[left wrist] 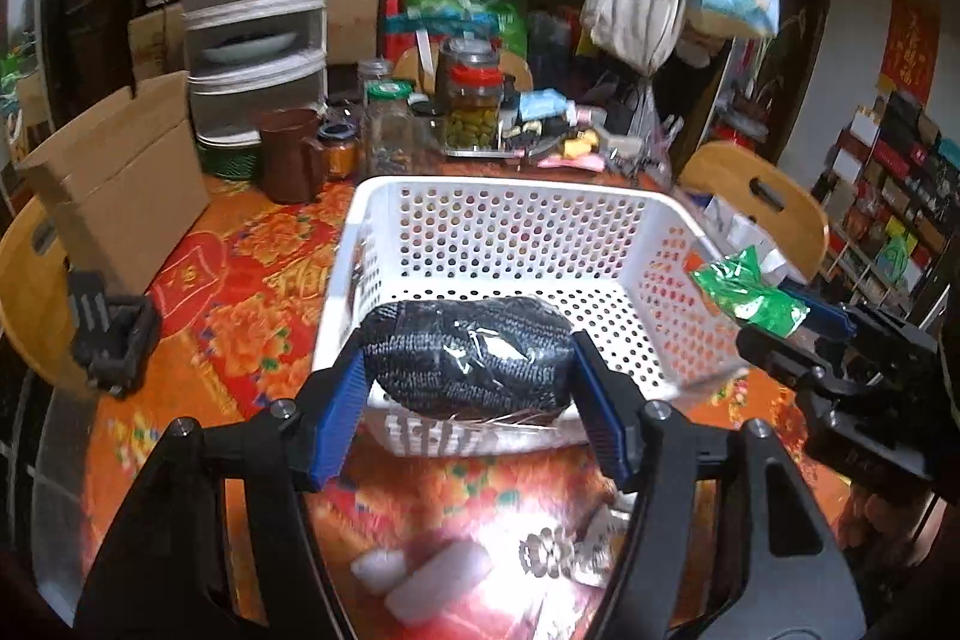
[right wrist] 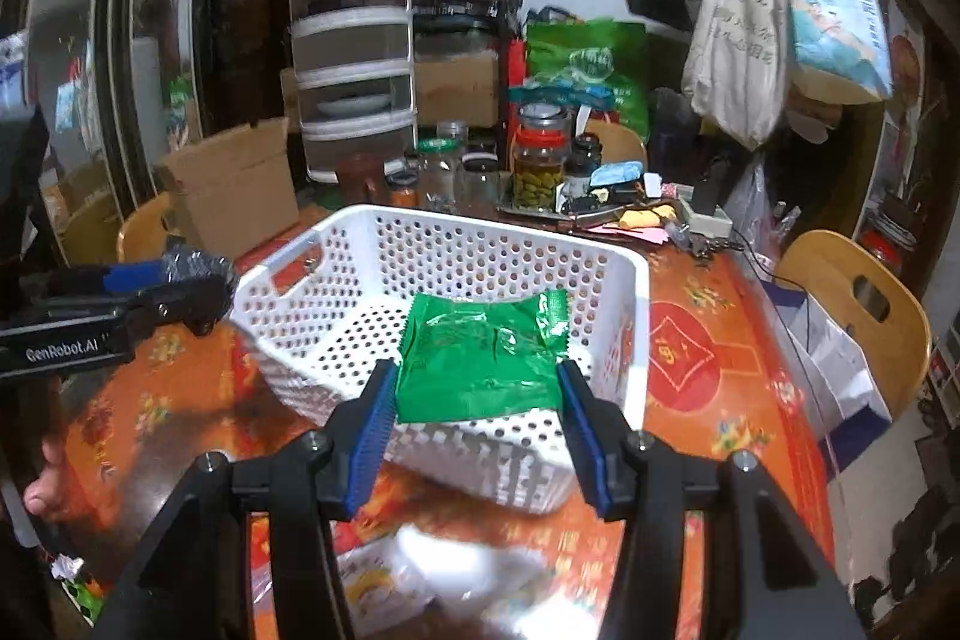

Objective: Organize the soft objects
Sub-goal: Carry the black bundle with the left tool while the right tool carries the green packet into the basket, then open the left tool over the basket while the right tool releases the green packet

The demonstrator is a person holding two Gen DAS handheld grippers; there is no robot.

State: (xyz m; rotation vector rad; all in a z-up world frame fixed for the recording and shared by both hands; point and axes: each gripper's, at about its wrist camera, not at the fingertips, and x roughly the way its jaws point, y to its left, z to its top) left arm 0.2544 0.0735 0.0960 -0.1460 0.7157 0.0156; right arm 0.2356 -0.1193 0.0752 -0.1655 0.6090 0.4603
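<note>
Above the near rim of a white basket [left wrist: 498, 244], the left gripper [left wrist: 468, 388], jaws about half apart and clamped on a dark knitted bundle [left wrist: 468, 358] in clear film. Blue pads [left wrist: 342, 418] pressed against both ends of the bundle, long axis lying crosswise between them, held clear of the tablecloth [left wrist: 240, 316]. A few thin wires or strands sticking out under the bundle, too fine to name.

To the right of that, the right gripper [right wrist: 477, 400], jaws likewise about half apart and clamped on a green foil packet [right wrist: 480, 364]. Pads [right wrist: 375, 424] touching the packet's left and right edges, packet lying fairly flat, crimped far edge pointing away toward the basket's back wall, one far corner curled up. Print on the packet too faint to read.

On the side of the left gripper as seen from the right wrist camera, white lettering "GenRobot.AI". On a cloth bag [right wrist: 738, 58] hanging at the back, dark characters, not legible. On the tablecloth, a red square panel [right wrist: 690, 352] with a gold character.

Basket standing empty on the red and orange flowered cloth, open side up, jars [left wrist: 474, 112] and a cardboard box [left wrist: 120, 184] behind it.
</note>
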